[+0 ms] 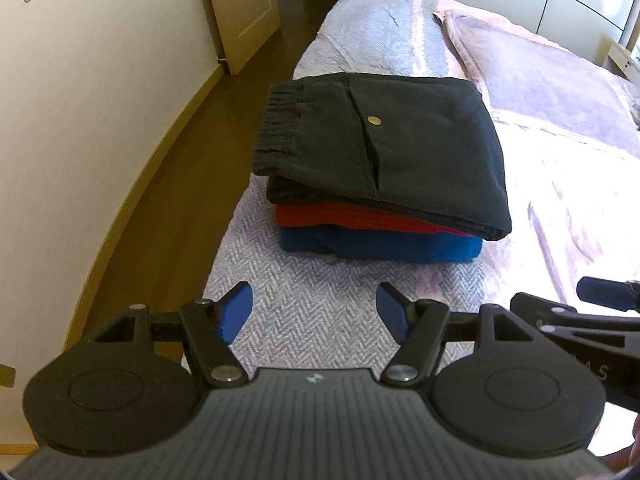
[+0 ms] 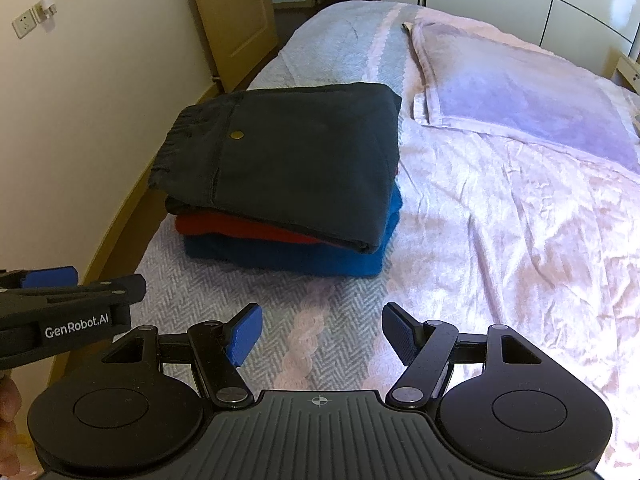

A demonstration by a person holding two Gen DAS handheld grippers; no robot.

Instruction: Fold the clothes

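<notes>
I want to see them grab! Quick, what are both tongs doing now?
Left tongs: open, holding nothing, short of the clothes pile.
Right tongs: open, holding nothing.

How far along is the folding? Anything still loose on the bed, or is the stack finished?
Done: three folded garments sit stacked on the bed, black trousers on top, a red garment under them, a blue garment at the bottom. In hand: nothing; the left gripper and right gripper are both open and empty, short of the stack. Left: no unfolded clothing shows in either view.
</notes>
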